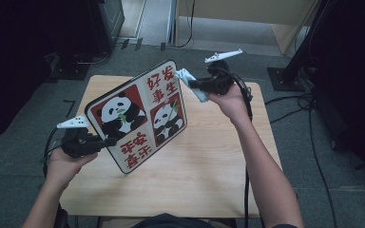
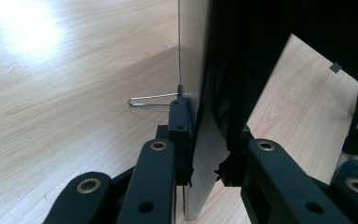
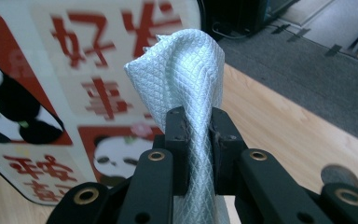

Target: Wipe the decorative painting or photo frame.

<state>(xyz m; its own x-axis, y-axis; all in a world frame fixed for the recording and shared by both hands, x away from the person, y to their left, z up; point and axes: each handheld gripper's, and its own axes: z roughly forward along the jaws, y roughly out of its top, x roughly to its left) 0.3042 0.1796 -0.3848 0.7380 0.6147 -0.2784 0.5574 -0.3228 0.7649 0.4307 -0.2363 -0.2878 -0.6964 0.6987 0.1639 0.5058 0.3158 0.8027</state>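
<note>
High view: the left hand-held gripper (image 1: 105,141) pinches the lower left edge of the panda board (image 1: 140,114), held tilted above the worktop (image 1: 204,156), while the right hand-held gripper (image 1: 190,84) clamps a pale cloth (image 1: 188,81) beside the board's upper right corner. Left gripper view: the jaws press on the board's edge (image 2: 200,135). Right gripper view: the jaws are pressed together on the quilted cloth (image 3: 186,70), with the board (image 3: 51,93) just behind.

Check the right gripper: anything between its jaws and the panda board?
Only the pale cloth. The right gripper is shut on it, and its bunched end stands up toward the panda board, as the right gripper view shows. In the high view cloth meets the board's upper corner.
</note>
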